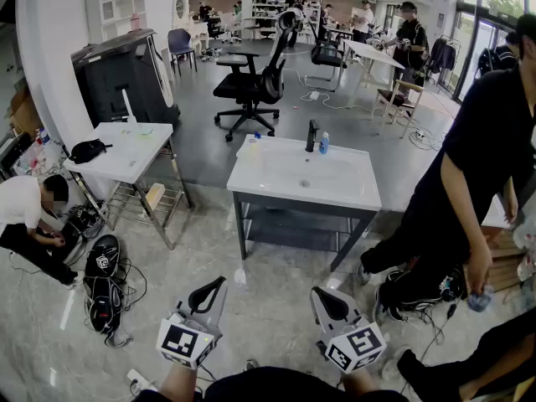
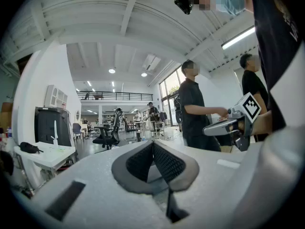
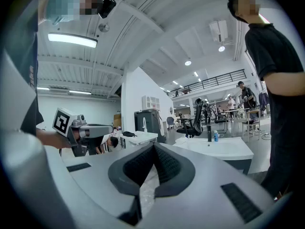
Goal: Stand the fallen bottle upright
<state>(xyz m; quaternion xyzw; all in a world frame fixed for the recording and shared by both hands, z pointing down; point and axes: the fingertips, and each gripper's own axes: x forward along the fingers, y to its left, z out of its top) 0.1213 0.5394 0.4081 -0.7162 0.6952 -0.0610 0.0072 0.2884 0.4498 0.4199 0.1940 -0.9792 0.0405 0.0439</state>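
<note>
Two grippers at the bottom of the head view, side by side above grey floor [image 1: 272,304]: left gripper [image 1: 219,283] bottom centre-left, right gripper [image 1: 320,294] bottom centre-right. Apart from each other, both aimed up-frame toward the white sink table [image 1: 360,193].

Left gripper view: pads pressed together at the tips, nothing between. Right gripper view: same, pads meeting, empty. No load on either side.

Fallen bottle [image 1: 250,146]: pale, clear-looking, blue at one end, at the upper-left corner of the sink table top. Looks to be lying on its side; too small to confirm more. Well apart from both grippers, untouched.

Also on that top: black tap [image 1: 311,135] at the back edge, small blue bottle [image 1: 324,143] upright just right of it.

Around it:
- black office chair [image 1: 251,86] above the sink table in frame
- white side table [image 1: 126,153] at left, black bag [image 1: 86,150] on its left end
- crouching person [image 1: 25,212] at far left
- standing person [image 1: 477,157] in black at the right edge, leaning toward the floor

Cross-check: right gripper's marker cube [image 2: 250,106] at the right of the left gripper view, left gripper's cube at the left of the right gripper view.
</note>
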